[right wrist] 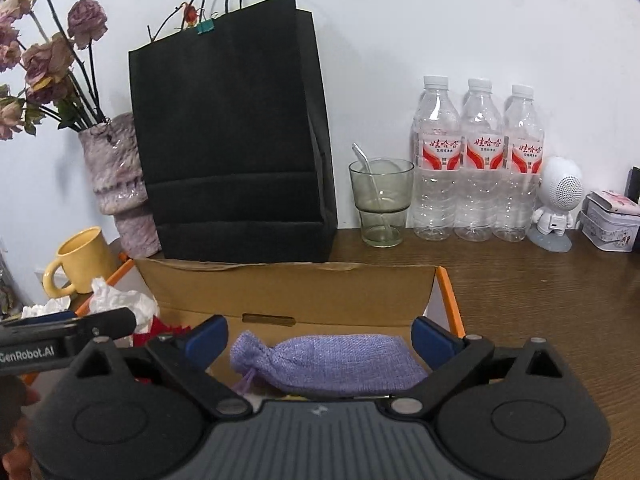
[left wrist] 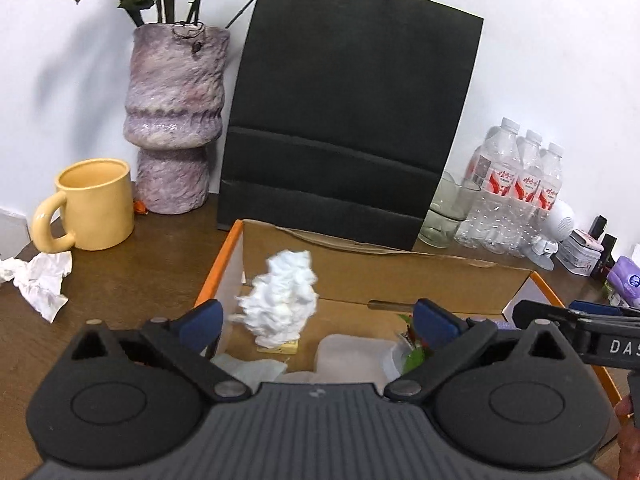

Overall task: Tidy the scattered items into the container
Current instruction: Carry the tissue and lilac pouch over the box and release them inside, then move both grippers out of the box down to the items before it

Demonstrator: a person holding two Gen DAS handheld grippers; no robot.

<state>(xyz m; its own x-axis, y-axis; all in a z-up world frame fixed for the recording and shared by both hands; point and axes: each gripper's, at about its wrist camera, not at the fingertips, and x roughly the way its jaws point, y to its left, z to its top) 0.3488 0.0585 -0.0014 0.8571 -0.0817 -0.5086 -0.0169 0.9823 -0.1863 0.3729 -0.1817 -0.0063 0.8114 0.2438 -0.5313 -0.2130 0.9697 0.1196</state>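
Observation:
An open cardboard box (left wrist: 384,276) with orange edges sits on the brown table; it also shows in the right wrist view (right wrist: 288,288). My left gripper (left wrist: 316,320) is open above the box, and a crumpled white tissue (left wrist: 280,300) is in the air between its fingers, touching neither. Below lie white plastic pieces (left wrist: 348,356) and a green leaf (left wrist: 414,358). My right gripper (right wrist: 320,338) is open over the box's right half, above a purple drawstring pouch (right wrist: 328,362) that lies inside. Another crumpled tissue (left wrist: 38,278) lies on the table left of the box.
A yellow mug (left wrist: 96,210), a purple vase (left wrist: 174,120) with dried flowers and a black paper bag (left wrist: 344,120) stand behind the box. A glass (right wrist: 380,204) with a straw, three water bottles (right wrist: 476,160), a white robot figure (right wrist: 558,200) and a tin (right wrist: 610,220) stand at the back right.

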